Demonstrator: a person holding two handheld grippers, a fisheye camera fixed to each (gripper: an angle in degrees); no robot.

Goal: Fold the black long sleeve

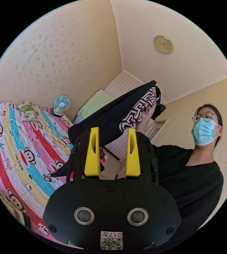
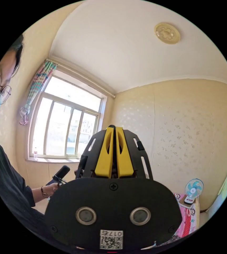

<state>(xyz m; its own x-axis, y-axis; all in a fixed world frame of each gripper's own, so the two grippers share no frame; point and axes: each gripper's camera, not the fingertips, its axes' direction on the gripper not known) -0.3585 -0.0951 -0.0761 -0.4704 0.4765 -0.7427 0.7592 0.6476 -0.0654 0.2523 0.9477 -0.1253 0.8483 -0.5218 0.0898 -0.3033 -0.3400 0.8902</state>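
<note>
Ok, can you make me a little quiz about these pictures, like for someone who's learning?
1. True or false: the yellow fingers of the left gripper stand apart.
2. Pick one: what stands on the monkey-print bedsheet near the wall? A) a small fan B) a lamp C) a teddy bear
3. Short answer: which gripper holds the black long sleeve up in the air?

Key: 1 true. 2 A. 3 the right gripper, with its fingers closed.
</note>
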